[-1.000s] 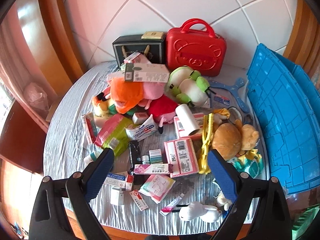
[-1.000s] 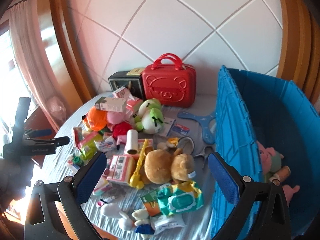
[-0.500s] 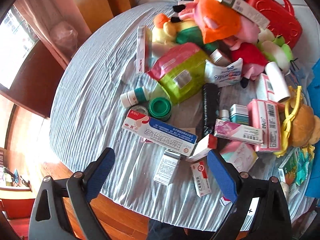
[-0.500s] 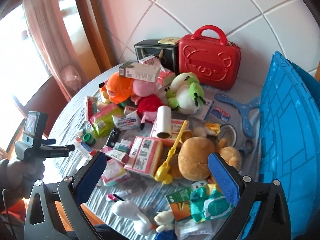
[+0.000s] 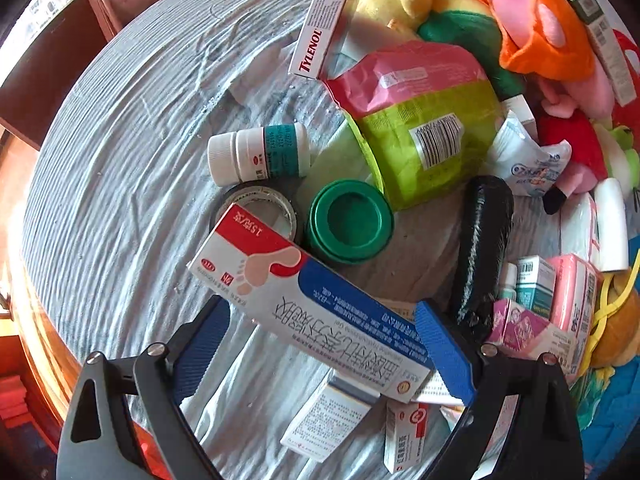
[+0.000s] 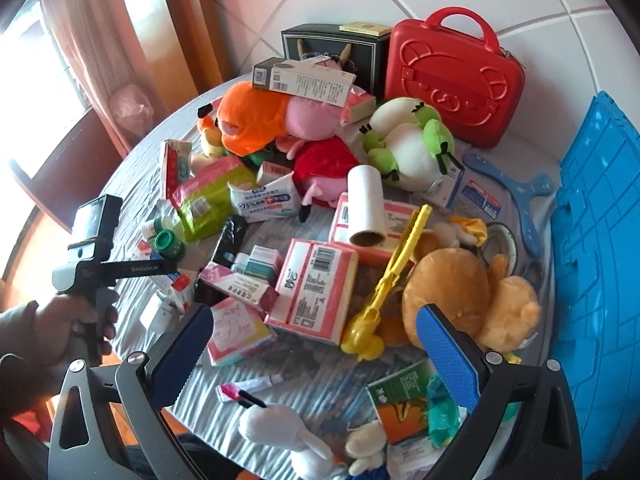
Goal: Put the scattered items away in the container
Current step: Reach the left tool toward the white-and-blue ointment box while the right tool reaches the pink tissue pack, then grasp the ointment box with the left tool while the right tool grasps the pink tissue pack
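A long red, white and blue box (image 5: 304, 304) lies on the striped cloth between the fingers of my left gripper (image 5: 322, 320). The jaws are closing, and the pads stand at the box's sides without visibly pressing it. My right gripper (image 6: 314, 316) hangs open above the pile, over a pink barcode box (image 6: 316, 288) and yellow tongs (image 6: 396, 268), holding nothing. The blue crate (image 6: 600, 240) stands at the right edge. A hand holds the left gripper (image 6: 120, 268) at the table's left side.
A white bottle (image 5: 256, 154), tape roll (image 5: 256, 204), green cap (image 5: 350, 222) and pink-green packet (image 5: 420, 120) lie just beyond the long box. Plush toys, a brown bear (image 6: 452, 296), a red case (image 6: 452, 76) and a black box (image 6: 328, 48) crowd the table. The table's edge is near, at the left.
My left gripper has dropped close to the table and rolled, so the long box now sits between its fingers. My right gripper has moved lower and nearer the pile.
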Motion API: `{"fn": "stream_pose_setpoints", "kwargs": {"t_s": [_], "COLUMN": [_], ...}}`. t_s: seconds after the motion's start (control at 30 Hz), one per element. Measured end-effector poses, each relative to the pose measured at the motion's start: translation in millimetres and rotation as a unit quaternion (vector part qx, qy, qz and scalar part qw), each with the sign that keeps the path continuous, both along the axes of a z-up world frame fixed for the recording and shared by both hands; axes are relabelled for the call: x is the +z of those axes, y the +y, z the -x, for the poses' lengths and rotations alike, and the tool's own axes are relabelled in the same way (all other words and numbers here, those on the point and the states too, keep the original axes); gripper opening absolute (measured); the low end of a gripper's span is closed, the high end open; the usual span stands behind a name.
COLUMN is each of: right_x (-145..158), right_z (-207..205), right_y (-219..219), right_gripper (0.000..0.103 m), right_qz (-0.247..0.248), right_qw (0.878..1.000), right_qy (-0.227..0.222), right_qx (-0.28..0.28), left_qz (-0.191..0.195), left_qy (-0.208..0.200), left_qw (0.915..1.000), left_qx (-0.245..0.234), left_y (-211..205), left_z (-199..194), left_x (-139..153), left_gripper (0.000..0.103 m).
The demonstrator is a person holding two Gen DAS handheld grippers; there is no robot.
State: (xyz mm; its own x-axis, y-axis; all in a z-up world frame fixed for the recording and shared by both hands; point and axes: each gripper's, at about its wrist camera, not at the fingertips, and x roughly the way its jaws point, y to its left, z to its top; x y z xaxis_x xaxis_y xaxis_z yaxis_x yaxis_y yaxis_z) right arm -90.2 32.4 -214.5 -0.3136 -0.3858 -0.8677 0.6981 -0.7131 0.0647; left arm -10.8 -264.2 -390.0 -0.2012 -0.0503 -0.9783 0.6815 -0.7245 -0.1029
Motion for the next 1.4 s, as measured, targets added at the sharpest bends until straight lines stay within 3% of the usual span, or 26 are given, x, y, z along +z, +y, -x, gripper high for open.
{"fn": "stream_pose_setpoints", "kwargs": {"t_s": [0.13,0.2,0.3,0.57,0.9,1.1,1.17,1.2,1.4], "right_x": [-20,-35,-63,-108,-159,-191,-191,-189,-168], "right_z": [1,3,10,35,61,70,70,68,58], "right_y": [-12,-17,-24,-50,-87,-88,-88,-88,-88], "right_gripper": [0.103,0.103,0.103,0.103,0.103,0.103,0.102,0.094,0.093], "right_qz": [-0.015,-0.023,-0.039,-0.055,-0.129,-0.143,-0.139,-0.137,-0.122], "right_qw": [1.0,1.0,0.999,0.998,0.988,0.982,0.982,0.983,0.986], "right_qy": [0.002,-0.001,-0.016,-0.03,-0.044,-0.081,-0.078,-0.078,-0.059], "right_qx": [0.009,0.013,0.006,-0.031,-0.071,-0.095,-0.097,-0.095,-0.093], "left_qz": [-0.007,-0.008,-0.012,-0.02,-0.012,-0.007,-0.004,-0.002,0.0], "left_qy": [-0.003,0.002,0.011,0.047,0.065,0.071,0.073,0.075,0.089], "left_qw": [1.0,0.9999,0.9998,0.9985,0.9974,0.9968,0.9964,0.9963,0.995], "left_qx": [-0.006,-0.01,-0.008,-0.019,-0.028,-0.038,-0.041,-0.042,-0.045], "left_y": [-4,-5,-9,-22,-27,-57,-67,-66,-69], "left_z": [6,5,0,-5,-13,-21,-24,-24,-23], "left_x": [-3,1,6,32,60,60,52,52,61], "left_gripper": [0.073,0.057,0.046,0.043,0.043,0.043,0.043,0.043,0.043]}}
